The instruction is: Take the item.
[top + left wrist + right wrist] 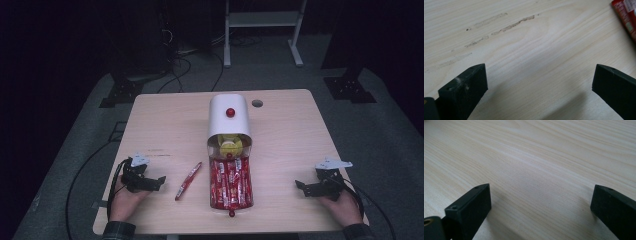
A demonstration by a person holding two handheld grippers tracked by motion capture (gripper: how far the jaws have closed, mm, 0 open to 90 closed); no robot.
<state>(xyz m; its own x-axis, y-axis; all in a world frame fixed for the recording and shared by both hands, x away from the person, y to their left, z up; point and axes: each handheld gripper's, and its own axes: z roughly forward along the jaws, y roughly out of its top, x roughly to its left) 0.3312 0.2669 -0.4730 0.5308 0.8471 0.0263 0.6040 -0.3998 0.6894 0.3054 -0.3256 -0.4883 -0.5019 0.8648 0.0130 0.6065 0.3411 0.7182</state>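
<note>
High view: a pale wooden table (165, 115) is seen from above, with a round hole (257, 103) near its far edge. At the table's middle a white box with a rounded lid (229, 116) is stood, a red knob (230, 112) on its top, and yellow objects (231, 147) are visible in its open mouth. A drawer-like tray (231, 184) is drawn out toward the person, packed with red sachets (225, 181), and a second small red knob (231, 214) is seen at its near end.

The left gripper (150, 182) is rested on the table at the near left, held by a hand (125, 201), and its jaws are spread wide with bare wood between them. A single red sachet (188, 180) is laid loose on the table just to the right of this gripper, between it and the tray, apart from the jaws. In the left gripper view the sachet's end (627, 18) is caught at the upper right corner, ahead of the right-hand jaw and clear of it; faint smears (506, 26) are marked on the wood farther ahead.

The right gripper (306, 187) is rested at the near right in the other hand (343, 206), well apart from the tray. In the right gripper view its jaws are likewise parted, with nothing but table grain (536, 165) between them.
</note>
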